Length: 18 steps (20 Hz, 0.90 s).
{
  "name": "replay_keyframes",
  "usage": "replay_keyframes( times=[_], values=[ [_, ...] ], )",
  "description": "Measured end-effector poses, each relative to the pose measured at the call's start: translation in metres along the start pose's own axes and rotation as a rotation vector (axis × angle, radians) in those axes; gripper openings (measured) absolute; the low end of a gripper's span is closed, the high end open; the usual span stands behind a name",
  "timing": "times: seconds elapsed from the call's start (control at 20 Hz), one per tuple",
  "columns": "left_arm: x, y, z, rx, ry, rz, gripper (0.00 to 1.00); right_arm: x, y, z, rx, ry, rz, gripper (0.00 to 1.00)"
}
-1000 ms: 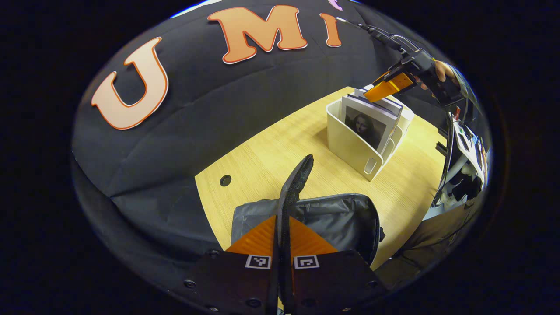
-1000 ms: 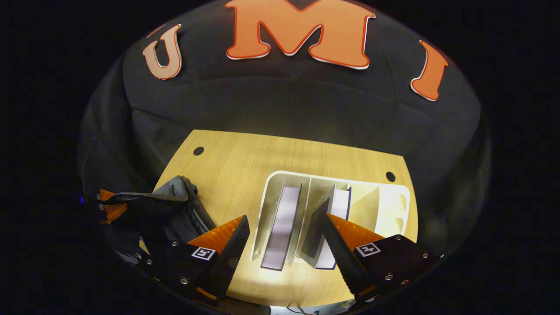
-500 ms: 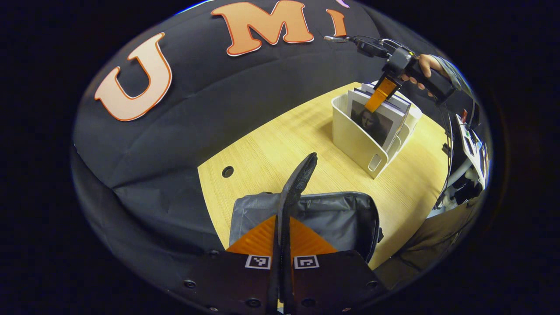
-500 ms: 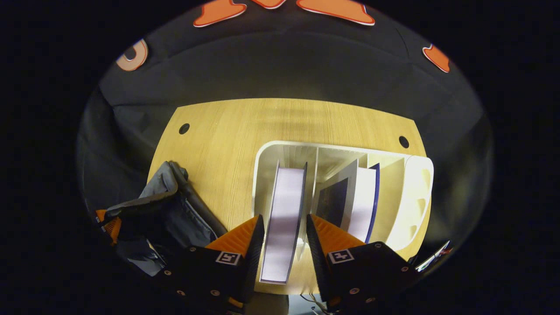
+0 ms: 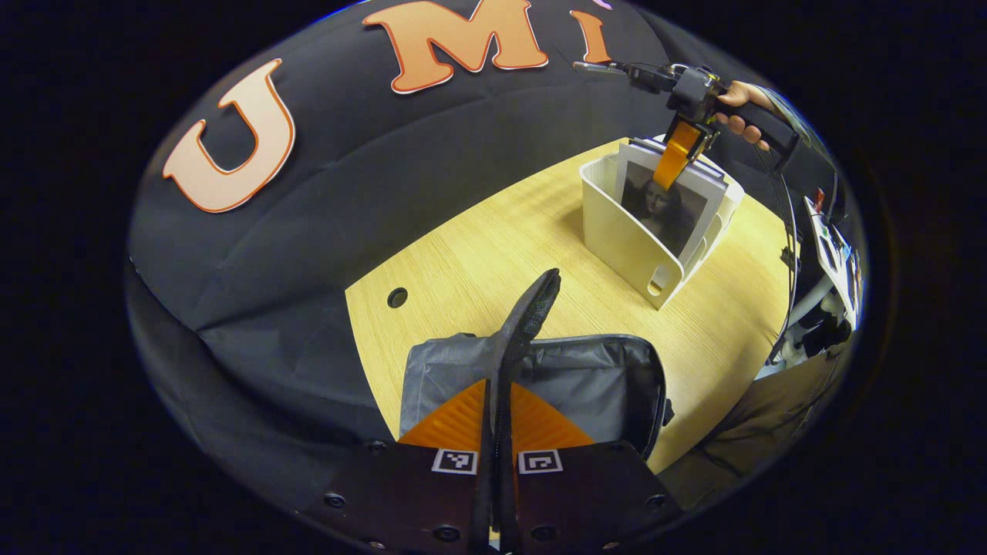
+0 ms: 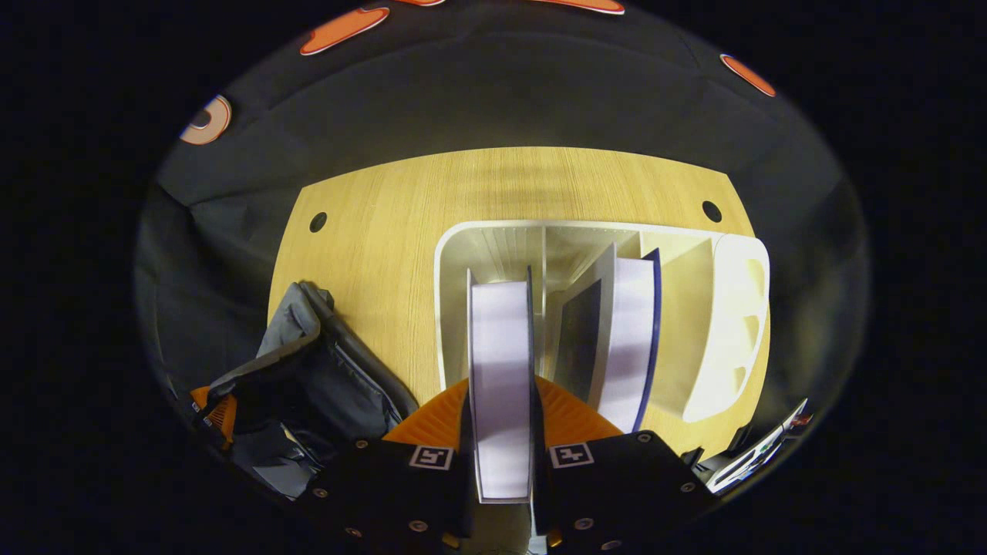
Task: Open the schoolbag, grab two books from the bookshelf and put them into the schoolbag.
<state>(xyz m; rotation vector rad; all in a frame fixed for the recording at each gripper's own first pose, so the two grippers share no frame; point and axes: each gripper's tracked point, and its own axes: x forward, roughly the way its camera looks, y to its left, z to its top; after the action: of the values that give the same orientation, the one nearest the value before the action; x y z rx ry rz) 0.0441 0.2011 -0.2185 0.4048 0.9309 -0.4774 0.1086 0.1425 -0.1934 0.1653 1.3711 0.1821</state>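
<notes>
Now our right gripper (image 6: 501, 462) pinched the first book (image 6: 500, 385) in the bookshelf (image 6: 725, 324), a stiff, smooth-covered thing best gripped along its upper edge; our left gripper (image 5: 496, 432) clamped the limp schoolbag (image 5: 594, 378) flap.

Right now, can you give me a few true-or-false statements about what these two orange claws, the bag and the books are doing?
1. The right gripper is clamped on a book standing in the white bookshelf. True.
2. The left gripper is open and holds nothing. False: it is shut on the schoolbag's flap, holding it up.
3. The schoolbag is zipped shut. False: it is open, with its grey lining showing.
4. A second book stands in the next compartment. True.
5. The bookshelf lies on its side. False: it stands upright on the wooden table.
</notes>
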Motion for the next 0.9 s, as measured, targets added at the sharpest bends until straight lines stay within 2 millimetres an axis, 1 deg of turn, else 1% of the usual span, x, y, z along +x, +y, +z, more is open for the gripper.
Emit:
replay_keyframes(
  times=[0.1, 0.15, 0.2, 0.3, 0.4, 0.6, 0.7, 0.9],
  values=[
    [0.003, -0.001, -0.002, -0.003, 0.004, -0.004, 0.05, -0.009, -0.005, -0.008, 0.006, -0.01, 0.004, 0.29],
    [0.003, -0.003, -0.005, -0.001, 0.003, -0.009, 0.09, -0.014, -0.007, -0.012, 0.007, -0.01, 0.011, 0.29],
    [0.002, -0.003, -0.005, 0.003, 0.001, -0.008, 0.05, -0.018, -0.007, -0.015, 0.022, -0.018, 0.021, 0.29],
    [0.004, -0.003, -0.003, 0.01, -0.007, -0.011, 0.05, -0.025, -0.007, -0.02, 0.046, -0.03, 0.051, 0.29],
    [0.006, -0.005, -0.007, 0.01, 0.0, -0.018, 0.05, -0.032, -0.008, -0.03, 0.063, -0.031, 0.063, 0.29],
    [0.008, -0.009, -0.007, 0.029, -0.01, -0.036, 0.05, -0.033, -0.012, -0.052, 0.069, -0.024, 0.066, 0.29],
    [0.011, -0.011, -0.009, 0.041, -0.006, -0.045, 0.05, -0.036, -0.008, -0.067, 0.089, -0.017, 0.077, 0.29],
    [0.016, -0.018, -0.013, 0.063, 0.0, -0.07, 0.05, -0.04, -0.008, -0.095, 0.125, -0.008, 0.097, 0.29]
  ],
)
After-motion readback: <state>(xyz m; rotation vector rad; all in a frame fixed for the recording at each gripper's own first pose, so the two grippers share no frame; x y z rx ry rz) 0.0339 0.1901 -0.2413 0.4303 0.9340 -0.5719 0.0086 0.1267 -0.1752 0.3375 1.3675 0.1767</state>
